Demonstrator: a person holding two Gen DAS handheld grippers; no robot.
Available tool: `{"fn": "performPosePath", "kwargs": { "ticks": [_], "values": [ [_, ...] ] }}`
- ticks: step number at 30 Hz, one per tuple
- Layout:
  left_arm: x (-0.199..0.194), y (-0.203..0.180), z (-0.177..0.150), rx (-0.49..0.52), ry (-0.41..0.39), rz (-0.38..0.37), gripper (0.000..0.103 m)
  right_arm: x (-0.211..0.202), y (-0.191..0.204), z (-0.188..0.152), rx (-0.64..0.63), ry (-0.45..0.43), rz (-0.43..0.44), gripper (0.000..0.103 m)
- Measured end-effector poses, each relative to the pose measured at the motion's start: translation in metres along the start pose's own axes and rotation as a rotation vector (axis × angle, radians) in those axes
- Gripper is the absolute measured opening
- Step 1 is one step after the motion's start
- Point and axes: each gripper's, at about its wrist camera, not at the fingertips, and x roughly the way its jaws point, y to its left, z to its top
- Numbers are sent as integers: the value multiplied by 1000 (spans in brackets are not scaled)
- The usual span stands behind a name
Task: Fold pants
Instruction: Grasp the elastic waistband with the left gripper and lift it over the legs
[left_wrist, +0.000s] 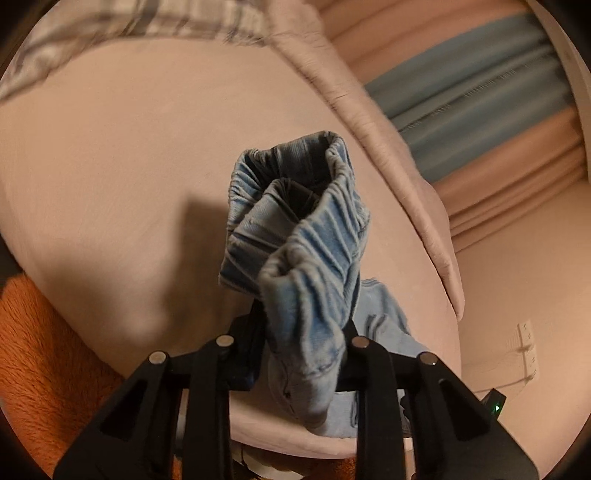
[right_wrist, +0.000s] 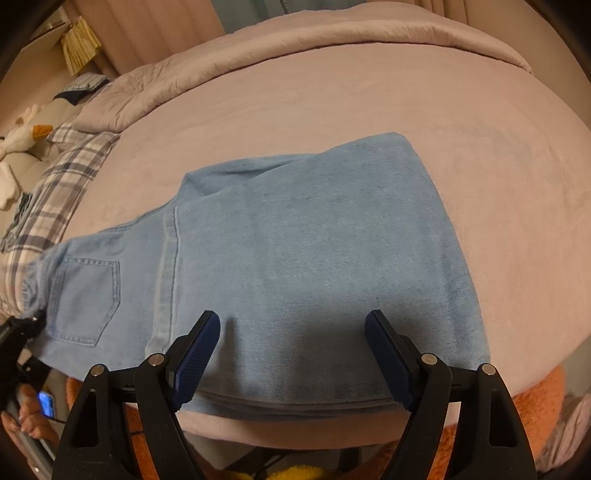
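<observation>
Meanwhile left claw (left_wrist: 303, 332) pinches bunched pants (left_wrist: 295, 229); right claw (right_wrist: 291, 354) gapes wide.

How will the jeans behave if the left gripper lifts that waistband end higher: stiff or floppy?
Probably floppy: the jeans bunch into ridged gathers where the left gripper clamps them and sag below its jaws. Likely heavyish for cloth, since doubled denim layers show at the near edge. The rest should drag across the bedspread rather than lift flat; the right gripper is open, pinning nothing.
</observation>
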Motion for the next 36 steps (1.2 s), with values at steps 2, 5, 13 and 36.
{"fn": "performPosePath", "kwargs": {
  "ticks": [2,5,13,36],
  "values": [
    [-5,-17,-3,51,-21,-15,24,-1,0,-1,6,-2,4,80],
    [-6,-31,-8,93,-31,-29,24,-2,0,-2,4,-2,7,81],
    [-9,-65,-16,188,-31,-77,21,-7,-8,-4,25,-12,16,81],
    [44,-126,-35,404,94,-94,20,-19,-37,-7,110,-68,-16,81]
  ]
}}
